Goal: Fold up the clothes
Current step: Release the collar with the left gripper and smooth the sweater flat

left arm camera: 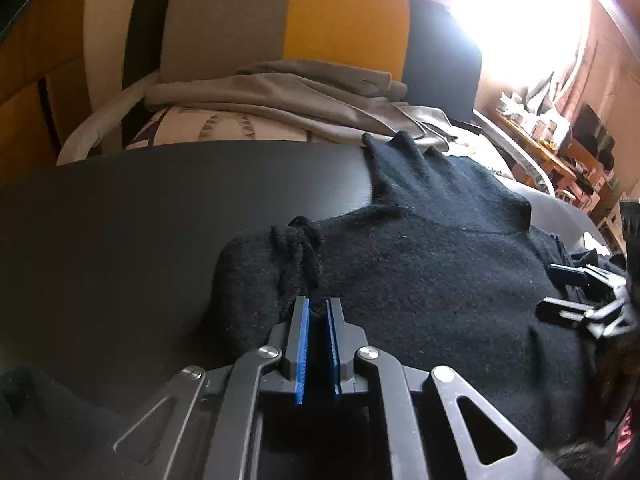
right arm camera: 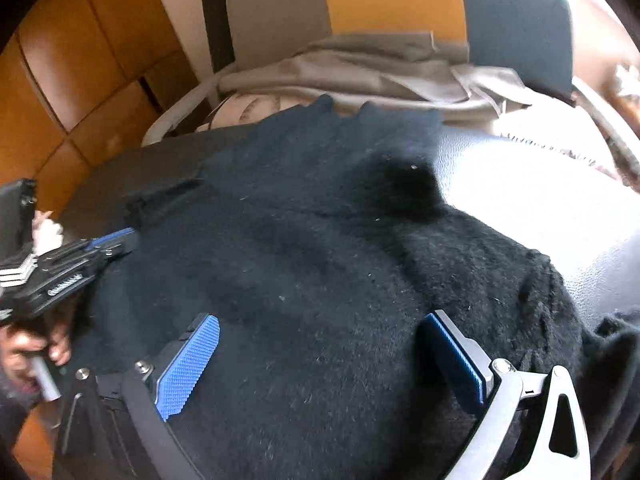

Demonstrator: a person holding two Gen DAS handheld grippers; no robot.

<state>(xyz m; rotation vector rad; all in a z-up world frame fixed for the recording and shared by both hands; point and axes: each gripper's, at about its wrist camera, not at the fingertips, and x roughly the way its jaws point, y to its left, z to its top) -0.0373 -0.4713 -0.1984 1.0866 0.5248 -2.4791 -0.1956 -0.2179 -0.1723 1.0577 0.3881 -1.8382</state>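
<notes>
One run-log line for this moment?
left gripper: shut on black sweater | right gripper: open above sweater | table

Both wrist views look forward, close over the same black sweater (left arm camera: 420,272).

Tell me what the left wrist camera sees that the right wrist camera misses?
Only the left wrist view shows the cluttered wooden shelves by the bright window, and the left gripper nearly shut on a fold of the black sweater. Only the right wrist view shows a hand holding that gripper, and the right gripper wide open. Both show the sweater, dark table and grey clothes.
</notes>
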